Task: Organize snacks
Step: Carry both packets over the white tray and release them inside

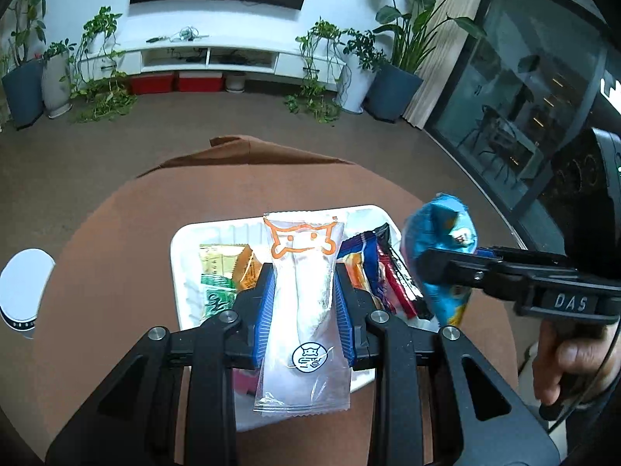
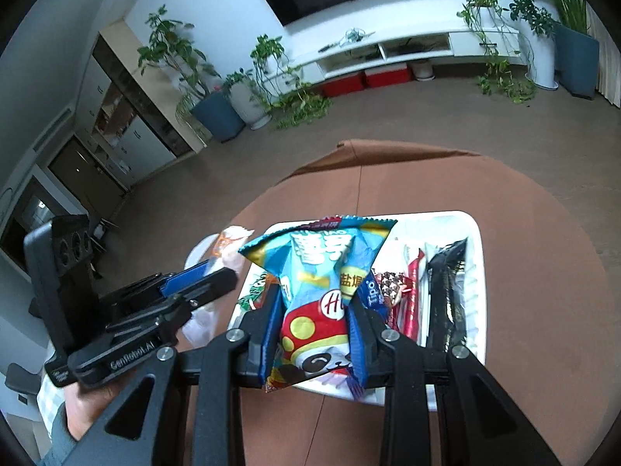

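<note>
My left gripper [image 1: 304,275] is shut on a white snack packet [image 1: 304,303] with an orange outline drawing, held above the white tray [image 1: 182,248]. My right gripper [image 2: 315,303] is shut on a blue snack bag [image 2: 322,268] with a panda and red print, lifted over the same tray [image 2: 475,233]. In the left wrist view the right gripper [image 1: 434,260] comes in from the right with the blue bag [image 1: 438,233]. In the right wrist view the left gripper [image 2: 229,272] shows at the left with the white packet [image 2: 231,242]. Several other snack packets lie in the tray.
The tray rests on a round table with a brown cloth [image 1: 116,252]. A white round object [image 1: 23,287] stands off the table's left side. A hand [image 1: 562,365] grips the right tool. Potted plants and a white TV cabinet [image 1: 209,58] line the far wall.
</note>
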Available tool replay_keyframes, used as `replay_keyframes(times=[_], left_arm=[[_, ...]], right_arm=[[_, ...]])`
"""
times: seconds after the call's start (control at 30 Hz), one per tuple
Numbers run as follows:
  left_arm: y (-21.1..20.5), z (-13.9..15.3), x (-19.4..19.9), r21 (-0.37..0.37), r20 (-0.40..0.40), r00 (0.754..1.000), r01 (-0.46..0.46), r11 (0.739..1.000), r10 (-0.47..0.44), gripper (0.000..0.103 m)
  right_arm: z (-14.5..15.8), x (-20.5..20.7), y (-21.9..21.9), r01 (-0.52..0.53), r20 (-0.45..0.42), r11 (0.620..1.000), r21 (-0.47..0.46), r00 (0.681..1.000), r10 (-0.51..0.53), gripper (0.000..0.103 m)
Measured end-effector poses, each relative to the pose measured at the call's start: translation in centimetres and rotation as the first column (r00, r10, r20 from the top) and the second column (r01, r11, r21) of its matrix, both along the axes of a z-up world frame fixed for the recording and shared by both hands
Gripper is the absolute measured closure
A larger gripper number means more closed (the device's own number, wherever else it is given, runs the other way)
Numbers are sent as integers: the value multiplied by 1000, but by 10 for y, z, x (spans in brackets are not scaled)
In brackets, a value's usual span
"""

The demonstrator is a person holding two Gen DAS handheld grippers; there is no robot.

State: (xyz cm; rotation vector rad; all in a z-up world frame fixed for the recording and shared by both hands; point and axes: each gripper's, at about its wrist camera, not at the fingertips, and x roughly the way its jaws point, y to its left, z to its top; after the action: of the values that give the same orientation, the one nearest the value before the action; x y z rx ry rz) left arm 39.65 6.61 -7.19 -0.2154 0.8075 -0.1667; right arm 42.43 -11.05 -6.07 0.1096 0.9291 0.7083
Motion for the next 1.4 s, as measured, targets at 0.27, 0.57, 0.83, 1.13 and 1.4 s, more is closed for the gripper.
replay_keyframes(times=[0.27, 0.57, 0.83, 1.13, 1.4], left_arm=[[-16, -43, 39, 20, -53, 999, 0, 1000, 1, 76], [-19, -79, 63, 27, -91, 996, -21, 999, 23, 76], [-13, -104, 79, 45, -89, 995, -50, 998, 54, 76], [-16, -115, 83, 80, -57, 996, -71, 994, 76, 76], [-16, -107, 68, 69, 0, 995, -102, 992, 102, 63]], right_arm=[[-34, 26, 8, 57, -26, 994, -98, 998, -59, 70], [-52, 39, 24, 49, -14, 985, -163, 999, -51, 69], [-67, 37, 33, 37, 0, 979, -201, 999, -37, 69], [-79, 31, 34, 46, 43, 984, -173, 998, -39, 68], [-71, 24, 33, 40, 82, 985, -168, 996, -27, 66]])
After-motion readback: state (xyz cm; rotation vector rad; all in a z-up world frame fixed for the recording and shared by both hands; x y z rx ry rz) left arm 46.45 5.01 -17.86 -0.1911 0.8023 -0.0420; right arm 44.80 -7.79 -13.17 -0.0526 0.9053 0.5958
